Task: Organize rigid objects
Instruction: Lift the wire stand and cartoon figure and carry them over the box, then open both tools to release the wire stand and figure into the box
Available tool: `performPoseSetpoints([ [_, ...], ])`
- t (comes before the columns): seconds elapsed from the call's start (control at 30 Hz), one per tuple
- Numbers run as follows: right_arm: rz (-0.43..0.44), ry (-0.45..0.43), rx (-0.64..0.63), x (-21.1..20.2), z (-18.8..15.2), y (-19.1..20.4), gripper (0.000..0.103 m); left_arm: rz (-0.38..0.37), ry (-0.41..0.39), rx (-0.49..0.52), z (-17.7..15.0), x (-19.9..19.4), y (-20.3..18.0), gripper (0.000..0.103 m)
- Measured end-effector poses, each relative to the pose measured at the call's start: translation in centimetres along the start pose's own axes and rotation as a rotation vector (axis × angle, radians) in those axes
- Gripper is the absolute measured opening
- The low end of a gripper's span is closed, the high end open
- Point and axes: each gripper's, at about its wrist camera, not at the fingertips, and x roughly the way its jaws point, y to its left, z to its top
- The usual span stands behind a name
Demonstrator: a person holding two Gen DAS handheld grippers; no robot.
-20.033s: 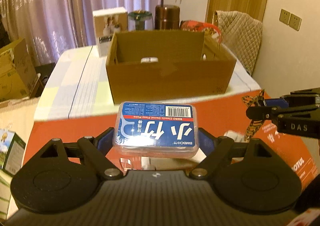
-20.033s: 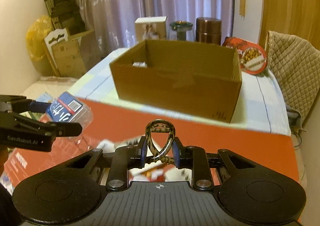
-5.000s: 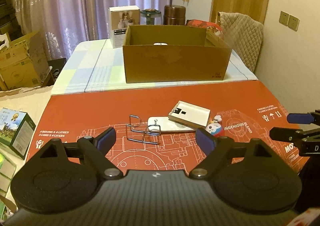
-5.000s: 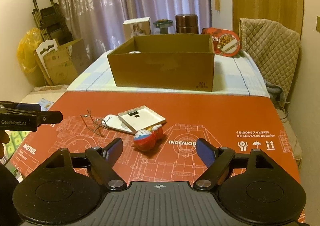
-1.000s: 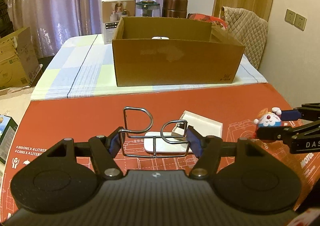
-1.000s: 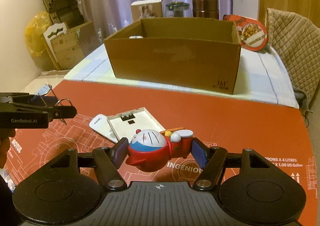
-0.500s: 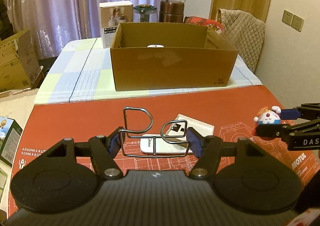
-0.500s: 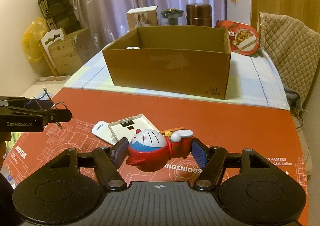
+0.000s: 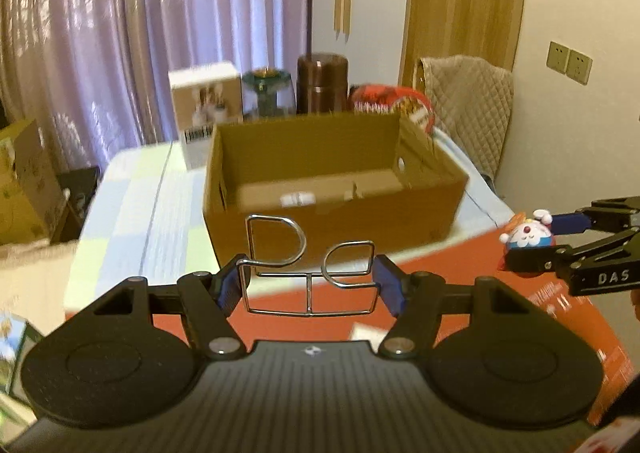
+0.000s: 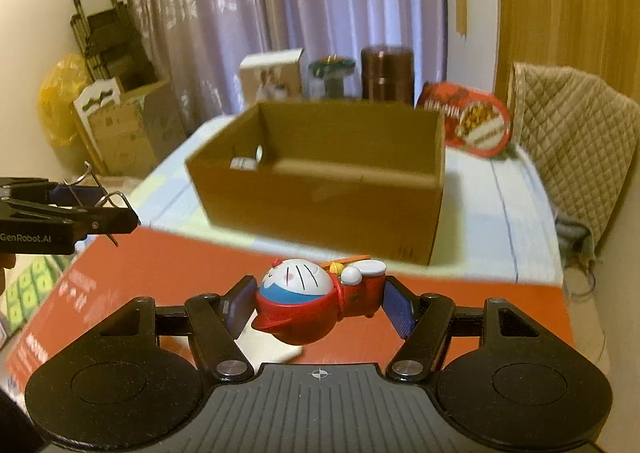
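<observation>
My left gripper [image 9: 310, 285] is shut on a bent wire rack [image 9: 308, 265] and holds it in the air in front of the open cardboard box [image 9: 332, 221]. It also shows at the left of the right wrist view [image 10: 100, 209]. My right gripper [image 10: 320, 303] is shut on a red and blue cartoon cat toy [image 10: 308, 301], held above the red mat [image 10: 168, 273] short of the box [image 10: 320, 197]. The toy also shows at the right of the left wrist view [image 9: 526, 239]. A small white item [image 9: 294, 199] lies inside the box.
Behind the box stand a white carton [image 9: 206, 115], a green-lidded jar [image 9: 266, 93], a brown canister [image 9: 322, 83] and a red snack tin [image 10: 466, 121]. A quilted chair [image 10: 576, 157] is at the right. Cardboard boxes [image 10: 120, 129] stand on the floor at the left.
Both grippers have risen and moved toward the box with their objects; the box interior now shows from above. The white items on the mat have dropped out of sight.
</observation>
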Motion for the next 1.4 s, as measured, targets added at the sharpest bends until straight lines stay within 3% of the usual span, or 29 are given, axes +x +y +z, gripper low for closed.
performPoseSetpoints([
  [0.23, -0.015, -0.031, -0.014, 2.1, 6.6, -1.5, 0.065, -0.004, -0.004, -0.012, 6.6, 4.2, 2.1, 0.063],
  [0.5, -0.041, -0.016, 0.042, 6.0, 11.5, -4.1, 0.065, -0.016, 0.034, -0.057, 10.9, 9.5, 3.4, 0.063],
  [0.97, -0.058, 0.059, 0.092, 12.5, 12.8, -6.1, 0.065, -0.010, 0.123, -0.096, 10.6, 17.4, 5.1, 0.063],
  [1.4, -0.055, 0.096, 0.108, 16.2, 11.7, -6.5, 0.065, -0.007, 0.167, -0.111, 9.1, 21.0, 5.5, 0.063],
])
